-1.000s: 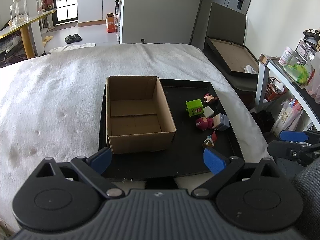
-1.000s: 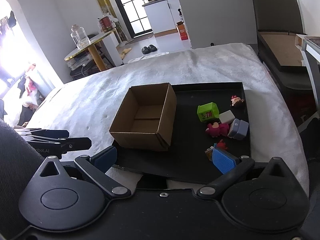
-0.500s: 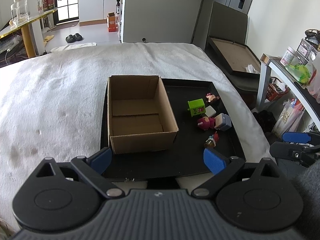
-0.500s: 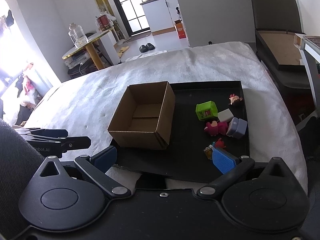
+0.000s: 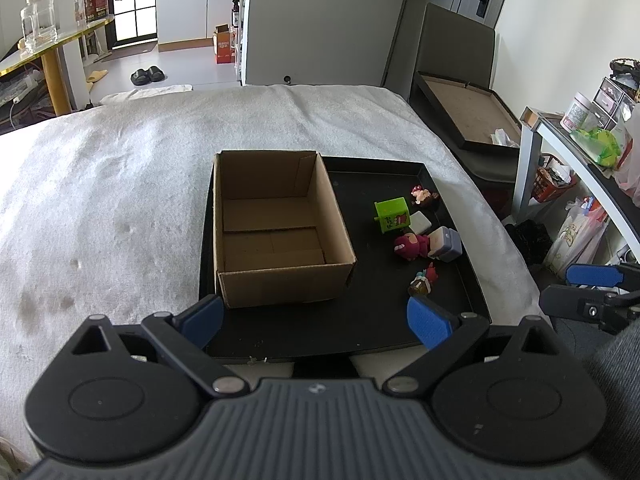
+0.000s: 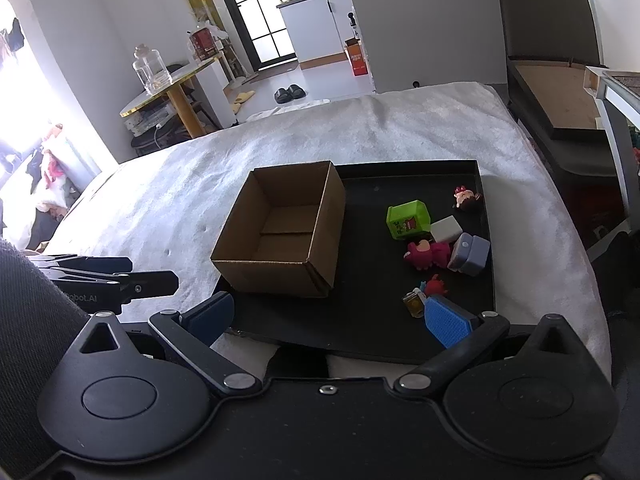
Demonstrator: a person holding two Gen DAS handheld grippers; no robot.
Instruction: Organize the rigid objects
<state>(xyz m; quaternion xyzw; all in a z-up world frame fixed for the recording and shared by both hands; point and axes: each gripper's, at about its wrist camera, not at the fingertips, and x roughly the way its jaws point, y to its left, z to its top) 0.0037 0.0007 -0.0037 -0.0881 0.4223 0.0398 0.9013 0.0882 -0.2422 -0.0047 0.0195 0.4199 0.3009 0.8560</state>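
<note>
An open, empty cardboard box (image 5: pixel 276 236) (image 6: pixel 284 236) stands on the left half of a black tray (image 5: pixel 384 320) (image 6: pixel 360 320). To its right lie small toys: a green cube (image 5: pixel 393 214) (image 6: pixel 408 219), a white block (image 5: pixel 420 222) (image 6: pixel 446 229), a pink figure (image 5: pixel 410 246) (image 6: pixel 426 254), a lavender block (image 5: pixel 446 244) (image 6: pixel 470 254), a small doll (image 5: pixel 425 195) (image 6: pixel 466 198) and a tiny red-and-yellow figure (image 5: pixel 423 282) (image 6: pixel 424 294). My left gripper (image 5: pixel 316 322) hangs open over the tray's near edge. My right gripper (image 6: pixel 330 318) is open too, its right pad beside the tiny figure.
The tray rests on a white blanket (image 5: pixel 100 200) covering a bed. A side table (image 5: pixel 580 148) with jars and bags stands to the right, a dark shallow box (image 5: pixel 468 116) beyond the bed. A sleeve (image 6: pixel 24 280) shows at the left.
Both cameras have drifted slightly; the box and toys sit a little lower and further right in the left view. Nothing on the tray has moved, and both grippers stay open.
</note>
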